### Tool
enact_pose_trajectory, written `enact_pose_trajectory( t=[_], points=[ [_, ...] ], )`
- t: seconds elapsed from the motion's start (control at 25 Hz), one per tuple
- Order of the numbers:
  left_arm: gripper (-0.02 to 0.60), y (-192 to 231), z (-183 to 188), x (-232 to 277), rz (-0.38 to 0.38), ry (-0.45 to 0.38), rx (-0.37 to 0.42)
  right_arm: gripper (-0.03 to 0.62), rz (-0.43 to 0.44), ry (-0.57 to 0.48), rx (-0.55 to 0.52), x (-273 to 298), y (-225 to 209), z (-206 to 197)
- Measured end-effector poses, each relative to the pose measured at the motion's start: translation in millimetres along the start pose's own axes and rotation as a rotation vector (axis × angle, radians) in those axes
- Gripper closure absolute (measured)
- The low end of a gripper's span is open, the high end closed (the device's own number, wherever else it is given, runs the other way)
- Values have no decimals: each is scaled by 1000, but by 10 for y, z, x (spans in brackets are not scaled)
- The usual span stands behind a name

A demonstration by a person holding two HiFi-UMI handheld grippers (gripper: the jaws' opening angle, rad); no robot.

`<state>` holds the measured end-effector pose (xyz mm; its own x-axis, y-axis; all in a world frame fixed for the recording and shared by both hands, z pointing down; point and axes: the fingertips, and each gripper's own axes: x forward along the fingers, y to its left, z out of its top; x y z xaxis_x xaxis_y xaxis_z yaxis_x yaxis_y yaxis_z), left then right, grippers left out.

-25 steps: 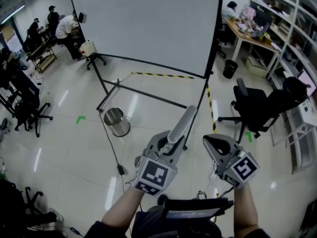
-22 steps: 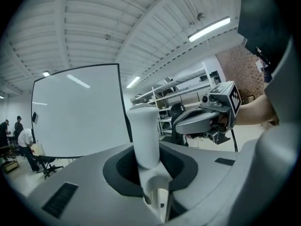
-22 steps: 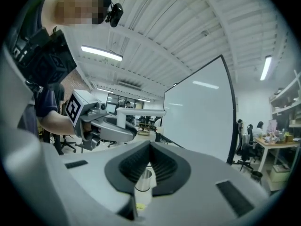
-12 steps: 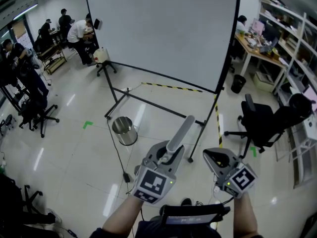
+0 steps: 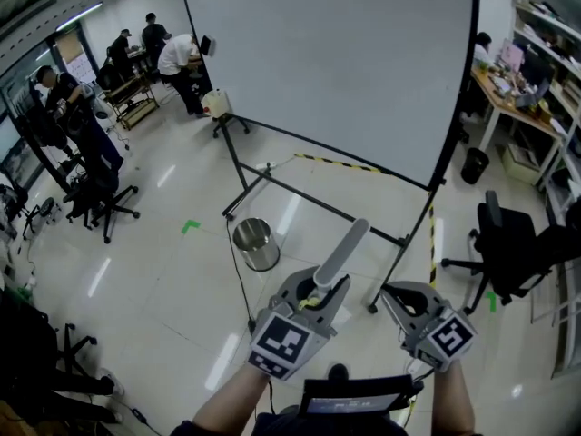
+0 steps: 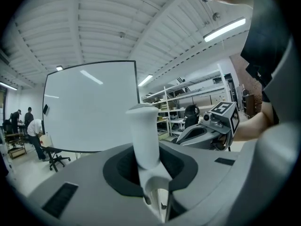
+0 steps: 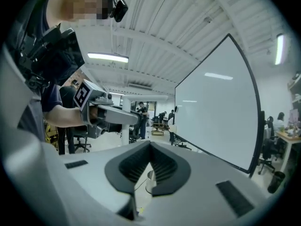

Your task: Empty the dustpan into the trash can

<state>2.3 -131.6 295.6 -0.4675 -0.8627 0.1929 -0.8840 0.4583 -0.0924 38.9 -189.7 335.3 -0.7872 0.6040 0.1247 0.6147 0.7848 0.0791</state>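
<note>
In the head view my left gripper [image 5: 320, 291] is shut on the pale grey handle [image 5: 342, 251] of the dustpan, which sticks up and forward from the jaws. The left gripper view shows the same handle [image 6: 143, 140] clamped between the pads of my left gripper [image 6: 153, 182]. A dark flat part [image 5: 356, 394] at the bottom edge may be the pan; I cannot tell. The shiny metal trash can [image 5: 257, 243] stands on the floor ahead and to the left. My right gripper [image 5: 392, 292] is shut with nothing in it; in its own view the right gripper [image 7: 149, 149] shows the can [image 7: 150, 181] below the jaws.
A big white board [image 5: 327, 80] on a black stand [image 5: 263, 175] rises just behind the can. A black cable [image 5: 241, 289] runs over the floor past the can. A black office chair [image 5: 513, 252] stands at right. People work at desks at the far left [image 5: 172, 57].
The view has swung and moved forward: the trash can and the board now lie nearer and further right in the picture. Both grippers keep their hold and posture.
</note>
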Motion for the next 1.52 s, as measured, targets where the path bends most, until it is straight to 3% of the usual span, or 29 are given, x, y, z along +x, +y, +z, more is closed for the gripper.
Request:
enact_pose_trajectory(
  t=[0.36, 0.64, 1.0, 1.52],
  points=[
    [518, 456, 159, 298, 94, 7, 4, 580, 156, -56, 36, 487, -451, 67],
    [518, 748, 269, 235, 164, -11, 24, 580, 264, -70, -9, 844, -355, 237],
    [518, 1135, 259, 80, 214, -31, 47, 580, 278, -78, -43, 1185, -402, 374],
    [520, 2071, -53, -372, 153, -59, -20, 580, 259, -39, -104, 2329, -25, 500]
  ],
)
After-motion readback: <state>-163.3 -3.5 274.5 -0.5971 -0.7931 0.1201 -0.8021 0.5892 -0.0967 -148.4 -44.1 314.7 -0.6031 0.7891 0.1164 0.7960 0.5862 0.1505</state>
